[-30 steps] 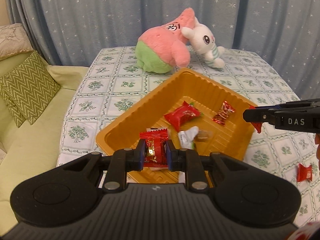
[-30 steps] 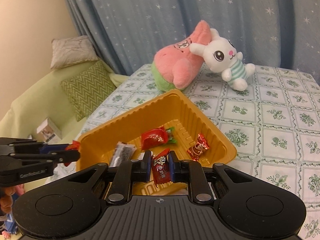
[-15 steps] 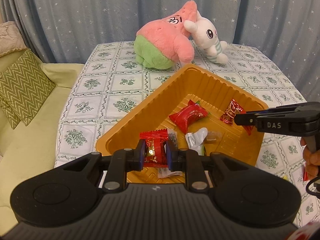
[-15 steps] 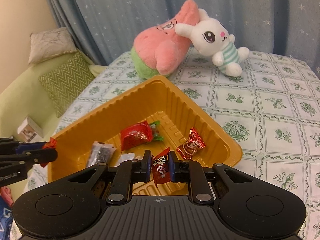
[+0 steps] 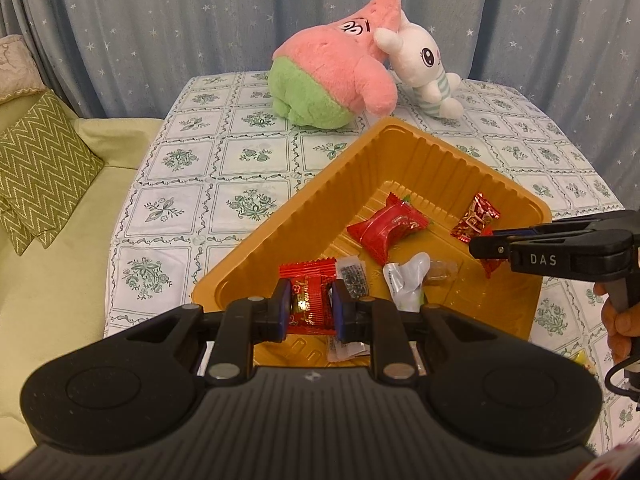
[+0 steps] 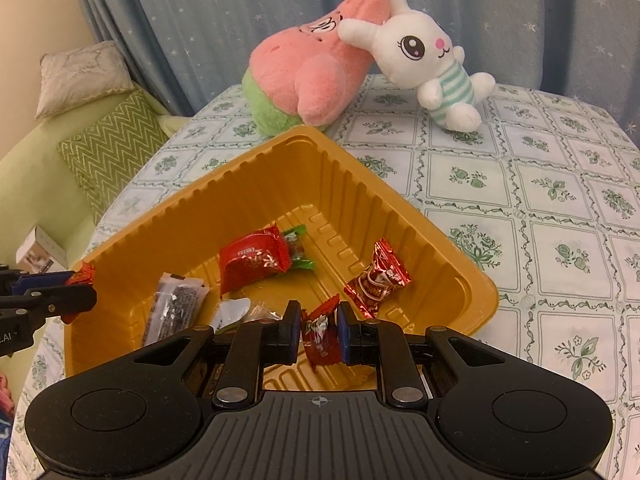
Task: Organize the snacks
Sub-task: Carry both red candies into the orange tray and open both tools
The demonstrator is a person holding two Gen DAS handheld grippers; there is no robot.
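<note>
**Both claws over the tray, each clenched on a red sachet**

Left claw (image 5: 308, 307) was clenched on a flat red sachet (image 5: 309, 297), pads pressing its two side edges, sachet upright between them. The claw hung over the near corner of the orange tray (image 5: 404, 148), tilted downward. Just ahead and to its right in the tray lay a clear packet with dark contents (image 5: 352, 278), then a white wrapper (image 5: 406, 280). Further ahead sat a plump red packet (image 5: 390, 230), and beyond that to the right a small foil-red candy (image 5: 476, 220).

Right claw (image 6: 319, 330) was clenched on a small red sachet (image 6: 320, 330), crumpled and held edge-on, over the tray's near right side. The foil-red candy (image 6: 378, 278) lay just ahead of it; the plump red packet (image 6: 254, 260) ahead and left; the clear packet (image 6: 176, 304) further left. In the left wrist view this claw (image 5: 486, 246) entered from the right, with part of a hand (image 5: 618, 316) behind it.

The tray stood on the worktop (image 6: 540, 200), covered by a floral tiled cloth. Well beyond both claws leaned a pink-and-green plush (image 5: 332, 76) and a white rabbit plush (image 6: 432, 60), touching each other.
</note>
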